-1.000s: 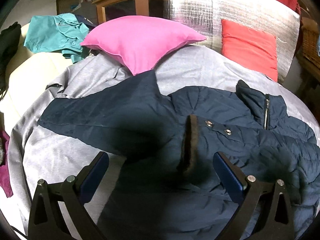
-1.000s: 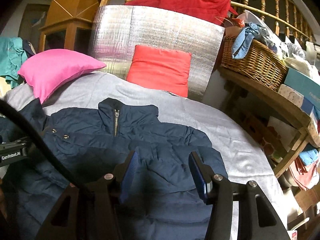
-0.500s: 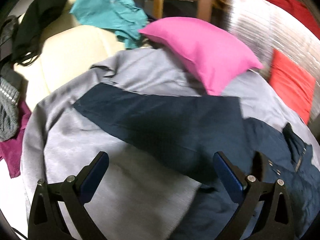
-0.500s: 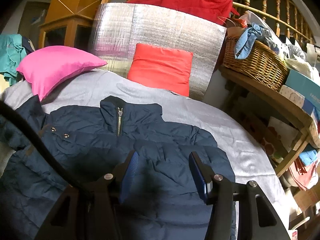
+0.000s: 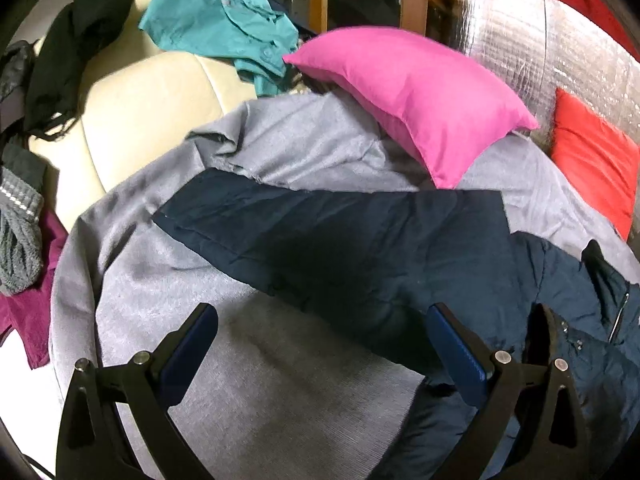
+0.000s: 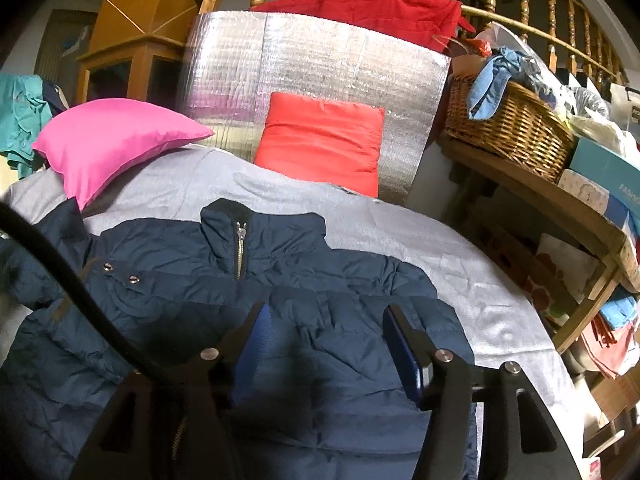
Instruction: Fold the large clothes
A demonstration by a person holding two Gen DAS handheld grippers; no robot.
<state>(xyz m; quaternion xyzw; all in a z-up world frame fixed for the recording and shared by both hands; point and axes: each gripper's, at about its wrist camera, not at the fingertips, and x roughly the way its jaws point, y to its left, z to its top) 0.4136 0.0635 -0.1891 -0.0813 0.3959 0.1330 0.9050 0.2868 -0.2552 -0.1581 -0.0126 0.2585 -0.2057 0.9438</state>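
A dark navy padded jacket (image 6: pixel 280 280) lies front up on a grey cloth (image 6: pixel 460 264), zipper and collar toward the far side. In the left wrist view its left sleeve (image 5: pixel 320 232) stretches out flat to the left across the grey cloth (image 5: pixel 180 280). My left gripper (image 5: pixel 320 340) is open and empty, above the cloth just near of the sleeve. My right gripper (image 6: pixel 326 332) is open and empty, above the jacket's right chest.
A pink pillow (image 5: pixel 408 92) and a red cushion (image 5: pixel 592 152) lie at the far side before a silver foil panel (image 6: pixel 312 72). A cream seat (image 5: pixel 140 112) with teal and black clothes is at the left. A wicker basket (image 6: pixel 508 128) sits on a wooden shelf at the right.
My left gripper has swung left from over the jacket's body to the outstretched left sleeve. The right gripper has barely moved. Both stay open.
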